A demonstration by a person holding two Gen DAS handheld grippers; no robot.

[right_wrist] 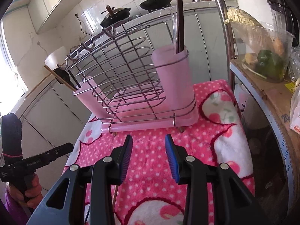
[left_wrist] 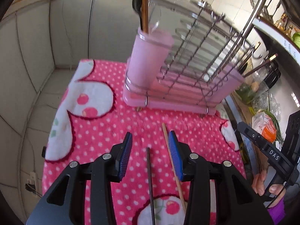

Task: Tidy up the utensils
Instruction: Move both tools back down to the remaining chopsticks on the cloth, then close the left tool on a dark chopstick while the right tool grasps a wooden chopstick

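A pink utensil rack [left_wrist: 168,86] with a wire frame stands on a pink dotted towel [left_wrist: 105,127]. Its near pink cup [left_wrist: 150,60] holds a dark spoon and brown chopsticks. In the left wrist view a dark chopstick [left_wrist: 150,183] and a light wooden chopstick [left_wrist: 173,165] lie on the towel. My left gripper [left_wrist: 150,142] is open just above them, the dark one between its fingers. My right gripper [right_wrist: 148,142] is open and empty in front of the rack [right_wrist: 142,93], whose right cup [right_wrist: 174,75] holds chopsticks and a clear utensil. The left cup [right_wrist: 90,97] holds dark utensils.
Grey cabinet doors [left_wrist: 71,28] stand behind the towel. A shelf [right_wrist: 262,86] at the right carries a clear container of vegetables [right_wrist: 262,52] and bags. Woks [right_wrist: 155,0] sit on the far counter. A steel pole [right_wrist: 223,28] rises beside the rack.
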